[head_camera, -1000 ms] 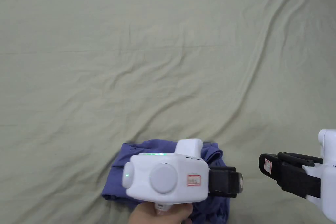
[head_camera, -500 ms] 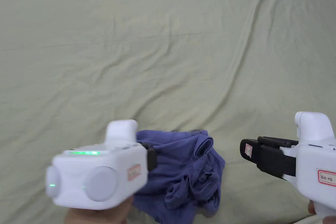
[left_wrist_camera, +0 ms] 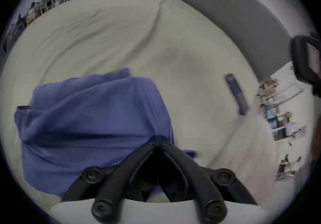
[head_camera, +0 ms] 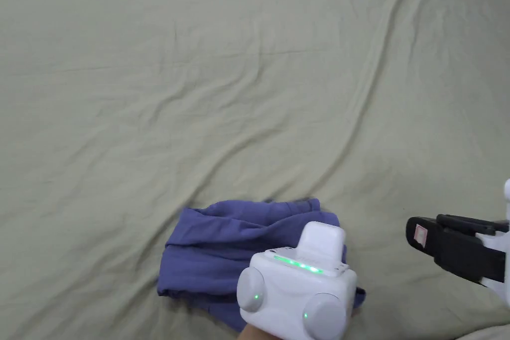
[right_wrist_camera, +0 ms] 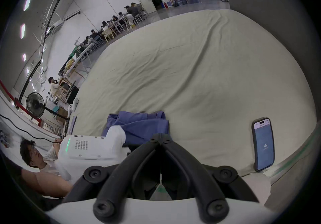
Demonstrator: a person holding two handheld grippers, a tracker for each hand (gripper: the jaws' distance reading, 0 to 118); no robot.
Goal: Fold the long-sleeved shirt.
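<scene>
1. A bed sheet [head_camera: 249,82], pale green and creased, covers the whole work surface; long wrinkles run from the far right toward the near middle. In the right gripper view a grey upholstered headboard [right_wrist_camera: 271,10] stands at the sheet's far right edge.
2. The long-sleeved shirt [head_camera: 224,251], blue-purple, lies bunched in a rough, partly folded heap on the near part of the sheet, a little left of centre. Its far edge is rolled over in soft folds, and its near right corner is hidden under the left gripper body in the head view.
3. The left gripper [left_wrist_camera: 159,141] sits over the shirt's near right corner. In the left gripper view its fingers [left_wrist_camera: 147,151] meet at the tips on a pinch of the blue cloth, which bunches up right where they close. A green light strip glows on its white housing in the head view.
4. The right gripper [right_wrist_camera: 160,138] hovers near the right edge of the scene, well apart from the shirt and above bare sheet. Its fingers [right_wrist_camera: 173,149] are closed tip to tip with nothing between them.
5. A phone [right_wrist_camera: 263,143] with a lit blue screen lies flat on the sheet at the near right, apart from the shirt.
</scene>
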